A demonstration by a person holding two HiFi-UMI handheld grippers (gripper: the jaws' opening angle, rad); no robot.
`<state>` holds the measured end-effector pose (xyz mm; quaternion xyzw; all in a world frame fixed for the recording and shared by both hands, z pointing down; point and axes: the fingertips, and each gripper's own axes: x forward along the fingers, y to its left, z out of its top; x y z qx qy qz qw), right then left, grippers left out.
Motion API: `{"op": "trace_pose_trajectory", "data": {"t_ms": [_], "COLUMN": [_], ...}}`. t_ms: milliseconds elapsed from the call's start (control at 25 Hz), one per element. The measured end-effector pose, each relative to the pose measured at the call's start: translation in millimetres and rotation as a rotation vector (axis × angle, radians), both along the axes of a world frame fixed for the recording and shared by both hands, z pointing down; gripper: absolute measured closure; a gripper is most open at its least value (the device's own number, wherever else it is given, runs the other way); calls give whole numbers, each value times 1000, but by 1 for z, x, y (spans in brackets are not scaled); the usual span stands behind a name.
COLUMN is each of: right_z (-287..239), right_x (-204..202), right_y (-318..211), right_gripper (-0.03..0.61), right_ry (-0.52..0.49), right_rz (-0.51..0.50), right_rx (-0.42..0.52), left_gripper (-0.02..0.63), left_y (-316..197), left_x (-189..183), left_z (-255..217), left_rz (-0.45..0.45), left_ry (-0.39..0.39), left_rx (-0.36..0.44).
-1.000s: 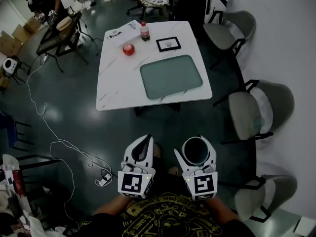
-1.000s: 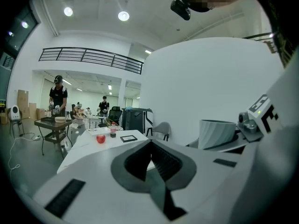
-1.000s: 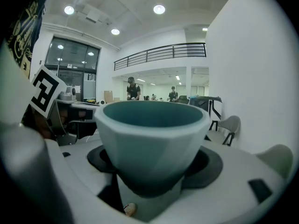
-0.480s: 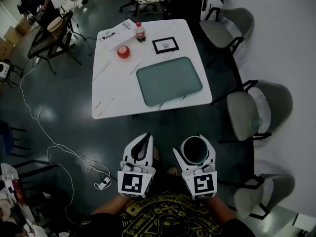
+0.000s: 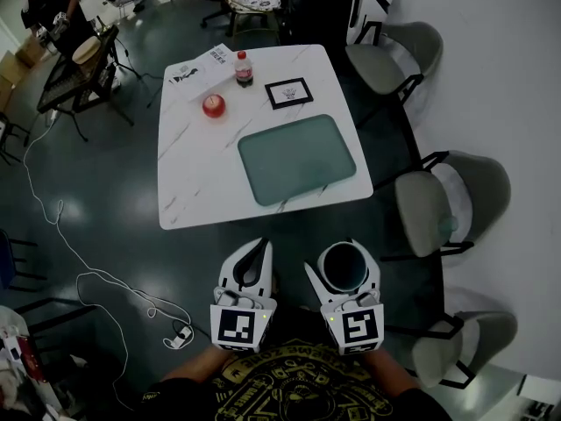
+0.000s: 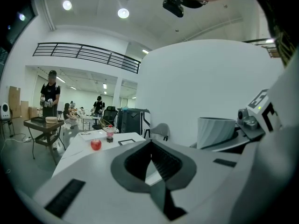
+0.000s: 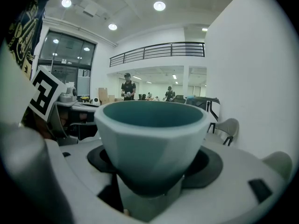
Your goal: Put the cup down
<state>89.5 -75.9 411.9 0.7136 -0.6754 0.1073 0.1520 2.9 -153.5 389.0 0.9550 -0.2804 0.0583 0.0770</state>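
Though well short of the white table [image 5: 202,182], grips the teal cup [image 7: 153,139] upright with the right gripper [image 5: 343,268], jaws pressed on its lower sides, above dark floor [image 5: 105,191]. Holds the left gripper [image 5: 261,249] just beside it, jaws together on nothing. Faces a green tray [image 5: 298,158] on that table's near half, a red apple [image 5: 213,105] and a red-capped bottle [image 5: 244,67] toward its far edge.
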Motion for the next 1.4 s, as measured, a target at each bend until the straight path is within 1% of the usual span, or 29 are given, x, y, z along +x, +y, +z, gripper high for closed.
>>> {"op": "trace_pose_trajectory", "data": {"t_ms": [240, 520, 640, 800, 920, 1120, 1400], "right_z": [-6, -11, -14, -18, -17, -12, 0], "right_x": [-2, -8, -11, -10, -9, -2, 22], "right_y": [-23, -43, -47, -49, -52, -58, -80], "right_gripper": [215, 215, 215, 215, 215, 215, 215], "right_ry": [5, 13, 18, 20, 21, 15, -5], "right_rz": [10, 21, 20, 21, 13, -1, -24], "right_rx": [6, 23, 26, 33, 33, 40, 47], "left_gripper": [604, 604, 604, 603, 603, 603, 603], "left_y": [-26, -47, -51, -51, -55, -60, -83], "left_x": [-3, -9, -11, -11, -10, -5, 11], "left_z": [-4, -5, -6, -1, 0, 4, 9], "left_rz": [0, 9, 7, 12, 3, -16, -61], "left_ry": [-7, -1, -1, -24, -21, -25, -37], "left_rx": [19, 21, 19, -1, 0, -11, -20]}}
